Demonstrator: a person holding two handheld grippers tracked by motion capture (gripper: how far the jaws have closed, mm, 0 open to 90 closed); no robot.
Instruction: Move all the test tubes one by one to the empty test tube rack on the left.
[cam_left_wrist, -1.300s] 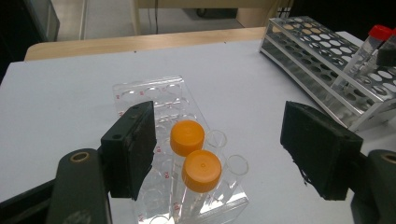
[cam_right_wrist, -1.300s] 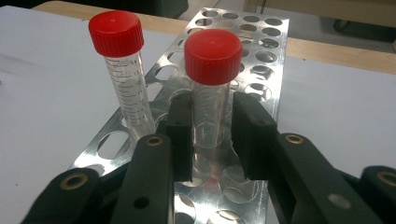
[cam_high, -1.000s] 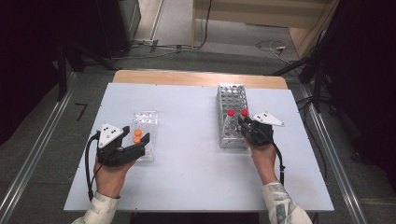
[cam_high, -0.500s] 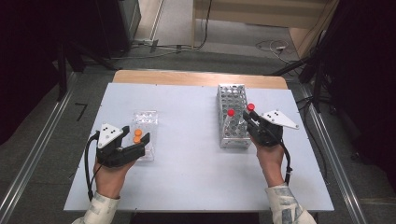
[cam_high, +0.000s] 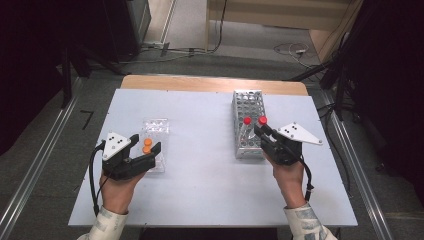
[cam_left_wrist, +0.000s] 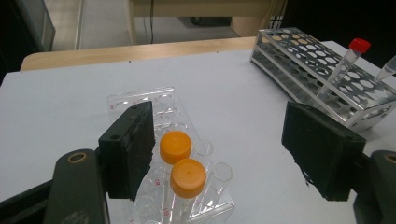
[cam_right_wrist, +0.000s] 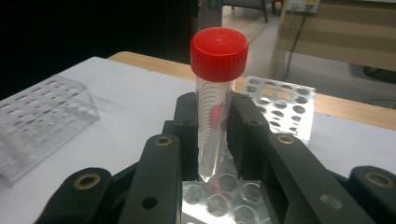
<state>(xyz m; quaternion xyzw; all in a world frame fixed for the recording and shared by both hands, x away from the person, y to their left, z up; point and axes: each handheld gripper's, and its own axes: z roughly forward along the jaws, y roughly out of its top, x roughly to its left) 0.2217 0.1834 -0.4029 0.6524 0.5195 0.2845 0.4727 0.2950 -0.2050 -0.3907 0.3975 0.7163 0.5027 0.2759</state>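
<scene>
Surface: pale tabletop (cam_high: 210, 165) in a dim room.
Held thing: red-capped tube (cam_right_wrist: 215, 93), right of centre in the high view, clamped between the jaws of the right hand-held gripper (cam_high: 264, 133), its tip just above the metal rack (cam_high: 248, 105).
Axis: long axis near upright, cap up, pointed tip down.
Left hand-held gripper (cam_left_wrist: 219, 154): jaws spread wide, empty, either side of the orange-capped tubes (cam_left_wrist: 182, 161) in the clear rack (cam_left_wrist: 154, 105).
Doing it well: probably keep the tube vertical and move it straight along its axis, clear of the neighbouring tube (cam_high: 246, 121).
</scene>
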